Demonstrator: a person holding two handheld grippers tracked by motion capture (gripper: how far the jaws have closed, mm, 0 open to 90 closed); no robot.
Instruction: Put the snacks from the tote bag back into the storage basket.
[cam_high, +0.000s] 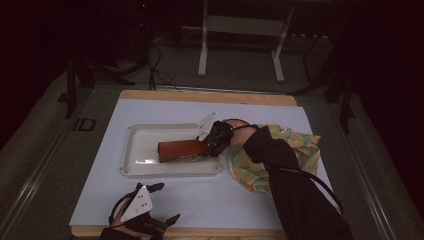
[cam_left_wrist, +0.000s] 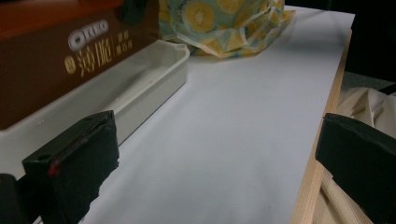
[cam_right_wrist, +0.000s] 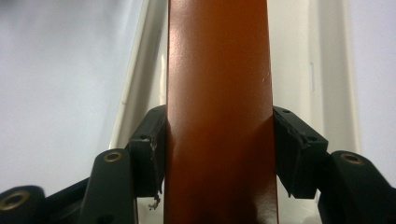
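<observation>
Over the white tray (cam_high: 131, 150), the right gripper (cam_high: 216, 142) has its jaws clamped on both long sides of the brown Oreo box (cam_high: 181, 150), held at its right end. Box sits in the tray, left end tilted down. Left gripper (cam_high: 156, 202) rests at the near table edge, jaws wide apart, nothing between. Fruit-print cloth (cam_high: 300, 147) lies just right of tray.

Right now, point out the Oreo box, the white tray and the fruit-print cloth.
Oreo box (cam_high: 181, 149): high view, on its brown top face.
White tray (cam_high: 131, 150): high view, on its left rim.
Fruit-print cloth (cam_left_wrist: 224, 18): left gripper view, on its crumpled yellow-and-teal front.
</observation>
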